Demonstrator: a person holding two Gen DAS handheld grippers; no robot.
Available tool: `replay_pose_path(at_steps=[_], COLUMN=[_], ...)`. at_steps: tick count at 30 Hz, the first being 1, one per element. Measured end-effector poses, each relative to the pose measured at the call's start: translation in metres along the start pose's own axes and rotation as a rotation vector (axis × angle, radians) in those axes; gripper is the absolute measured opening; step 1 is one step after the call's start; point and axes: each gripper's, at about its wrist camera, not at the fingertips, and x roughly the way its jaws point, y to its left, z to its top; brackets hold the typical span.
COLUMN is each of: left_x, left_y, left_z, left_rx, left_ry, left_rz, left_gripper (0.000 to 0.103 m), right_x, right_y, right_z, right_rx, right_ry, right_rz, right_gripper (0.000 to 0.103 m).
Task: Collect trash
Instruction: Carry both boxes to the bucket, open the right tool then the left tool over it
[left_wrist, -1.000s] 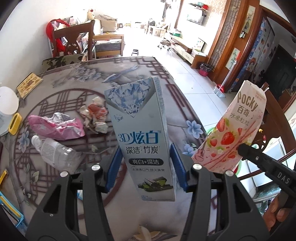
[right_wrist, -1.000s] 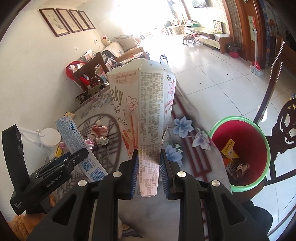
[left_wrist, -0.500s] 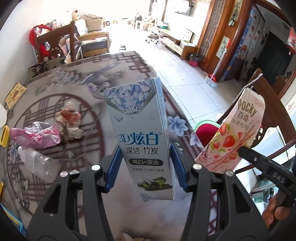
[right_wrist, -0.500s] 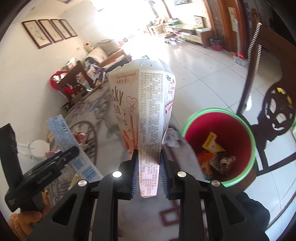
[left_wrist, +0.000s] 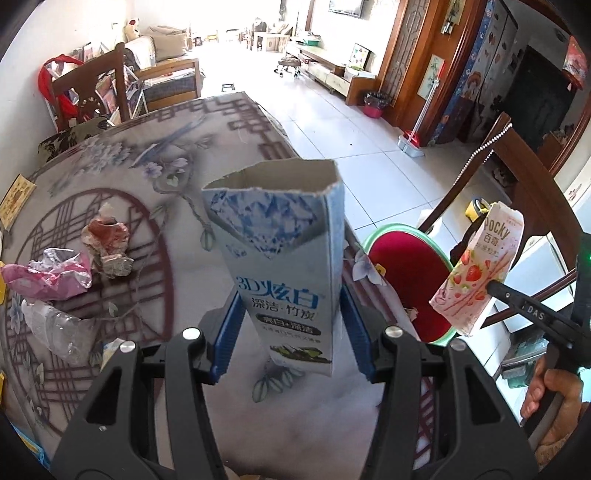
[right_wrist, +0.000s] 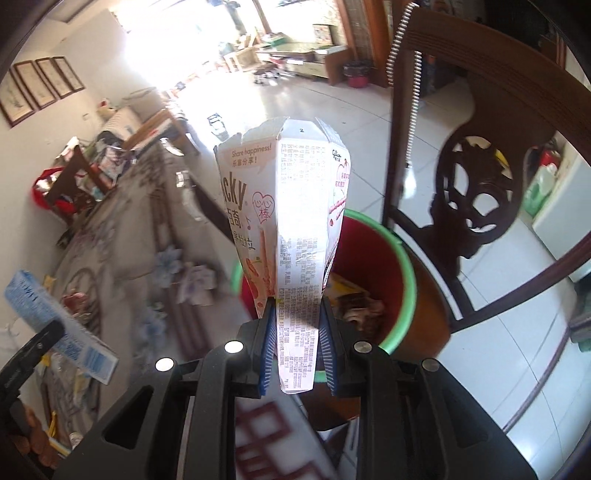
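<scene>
Right wrist view: right gripper (right_wrist: 295, 330) clamped Pocky box (right_wrist: 291, 229) upright, long axis along its fingers, bin (right_wrist: 400, 266) directly beyond. Left gripper (left_wrist: 291, 321) held toothpaste box (left_wrist: 284, 254) upright over table edge (left_wrist: 280, 129), farther from bin.

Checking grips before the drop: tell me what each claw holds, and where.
Left claw: toothpaste box, near its bottom. Right claw: Pocky box, near its bottom.

toothpaste box (left_wrist: 288, 266) above table (left_wrist: 221, 122), trash bin (left_wrist: 406, 277) right of table, crumpled wrappers (left_wrist: 107, 243) left on table
</scene>
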Motion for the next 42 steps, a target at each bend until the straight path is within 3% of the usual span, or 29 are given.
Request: replay_pose_path(at_steps=[4, 6, 8, 13, 22, 30, 32, 33, 34, 42], left_x=[0.007, 0.01, 0.013, 0.024, 0.064, 0.079, 0.082, 0.082, 0.081, 0.042], left_y=[-0.013, -0.021, -0.028, -0.048, -0.11, -0.149, -0.155, -0.156, -0.157, -0.125], left_z=[0.002, 0.004, 0.007, 0.016, 0.026, 0.028, 0.028, 0.028, 0.028, 0.029], left_rx=[0.027, 0.042, 0.057, 0.096, 0.227, 0.322, 0.339, 0.349, 0.353, 0.298], left_ry=[0.011, 0.014, 0.016, 0.019, 0.092, 0.114, 0.118, 0.117, 0.105, 0.028], left_rz=[-0.012, -0.02, -0.033, -0.088, -0.22, -0.271, -0.279, -0.275, -0.265, -0.254], left_gripper=[0.051, 0.051, 0.051, 0.051, 0.051, 0.051, 0.058, 0.077, 0.087, 0.087], right_x=[0.007, 0.012, 0.012, 0.007, -0.013, -0.026, -0.03, -0.031, -0.032, -0.038], right_y=[-0.009, -0.012, -0.015, -0.021, -0.038, -0.047, -0.047, -0.047, -0.046, -0.016], right_z=[0.005, 0.008, 0.008, 0.007, -0.009, -0.024, -0.028, -0.029, -0.03, -0.032], right_rx=[0.008, 0.023, 0.055, 0.075, 0.125, 0.16, 0.162, 0.163, 0.162, 0.11], right_ry=[0.011, 0.016, 0.007, -0.002, 0.003, 0.008, 0.007, 0.007, 0.007, -0.002], right_rz=[-0.006, -0.004, 0.001, -0.004, -0.022, -0.044, -0.045, -0.045, -0.045, -0.012], right_gripper=[0.024, 0.03, 0.058, 0.058, 0.058, 0.058, 0.058, 0.058, 0.058, 0.058])
